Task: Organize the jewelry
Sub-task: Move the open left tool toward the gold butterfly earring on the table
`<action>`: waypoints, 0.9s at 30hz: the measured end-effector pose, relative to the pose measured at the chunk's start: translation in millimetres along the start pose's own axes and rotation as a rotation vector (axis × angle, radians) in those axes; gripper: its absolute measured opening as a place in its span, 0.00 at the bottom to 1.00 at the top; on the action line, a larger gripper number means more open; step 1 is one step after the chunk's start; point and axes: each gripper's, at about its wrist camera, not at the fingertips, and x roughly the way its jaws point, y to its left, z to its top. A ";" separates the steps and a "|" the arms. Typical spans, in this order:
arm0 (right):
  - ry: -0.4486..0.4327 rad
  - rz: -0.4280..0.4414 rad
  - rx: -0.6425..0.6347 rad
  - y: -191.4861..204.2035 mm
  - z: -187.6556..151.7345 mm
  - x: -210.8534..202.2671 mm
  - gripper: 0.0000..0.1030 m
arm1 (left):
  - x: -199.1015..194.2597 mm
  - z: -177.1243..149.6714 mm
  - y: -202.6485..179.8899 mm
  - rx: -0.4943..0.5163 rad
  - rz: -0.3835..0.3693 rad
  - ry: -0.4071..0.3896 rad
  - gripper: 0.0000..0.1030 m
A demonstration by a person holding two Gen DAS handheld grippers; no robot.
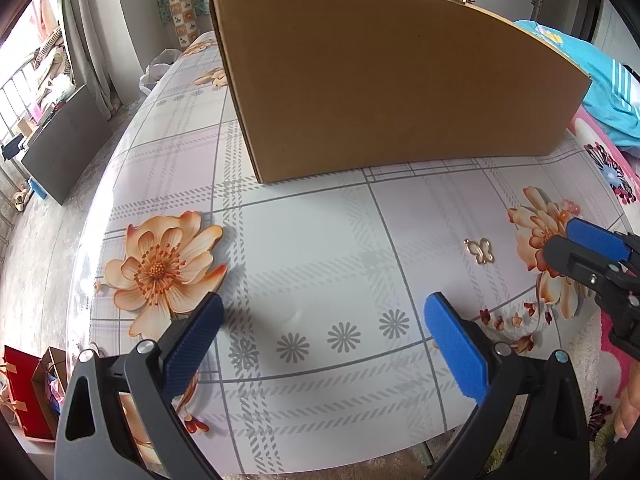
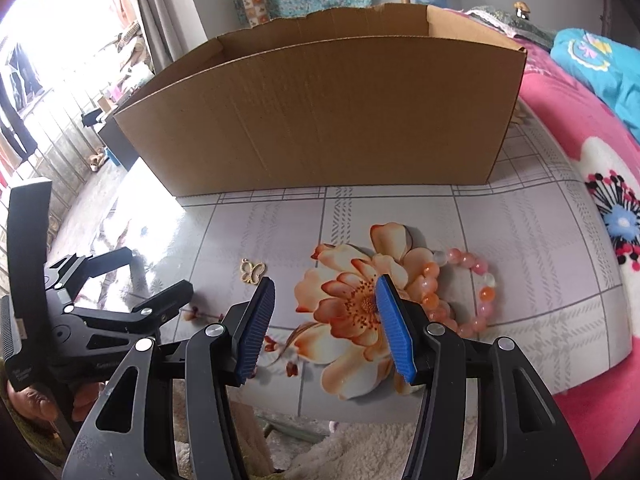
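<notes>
**Jewelry waits beside cardboard box**

Both grippers, left [image 1: 324, 316] and right [image 2: 326, 300], hovered with jaws apart, holding nothing. A gold butterfly charm [image 2: 253, 272] and pink bead bracelet [image 2: 460, 292] lay on the flowered bench [image 1: 320, 240], before the box [image 2: 320, 120].

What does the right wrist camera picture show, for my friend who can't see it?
An open right gripper with blue pads hangs over a flowered tablecloth, nothing between its fingers. A pink bead bracelet lies just to its right and a small gold butterfly charm to its left. Behind them stands an open cardboard box.
</notes>
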 end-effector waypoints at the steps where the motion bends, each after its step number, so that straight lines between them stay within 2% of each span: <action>1: 0.001 -0.004 -0.005 0.3 1.4 0.9 0.49 | 0.6 0.7 0.3 0.000 0.000 0.000 0.96; 6: -0.003 -0.029 -0.022 2.4 7.7 5.4 0.50 | 1.3 1.8 1.1 0.001 -0.001 0.004 0.96; 12: -0.007 -0.015 -0.025 4.9 13.2 9.6 0.50 | 2.5 3.2 2.9 0.003 -0.002 0.010 0.96; 21: -0.032 -0.012 -0.002 -4.3 16.2 3.4 0.50 | -3.3 -7.8 2.5 0.046 -0.015 -0.075 0.96; 27: -0.052 0.005 0.024 -14.9 8.8 -0.9 0.50 | -25.9 -10.5 -8.9 0.122 -0.161 -0.191 0.95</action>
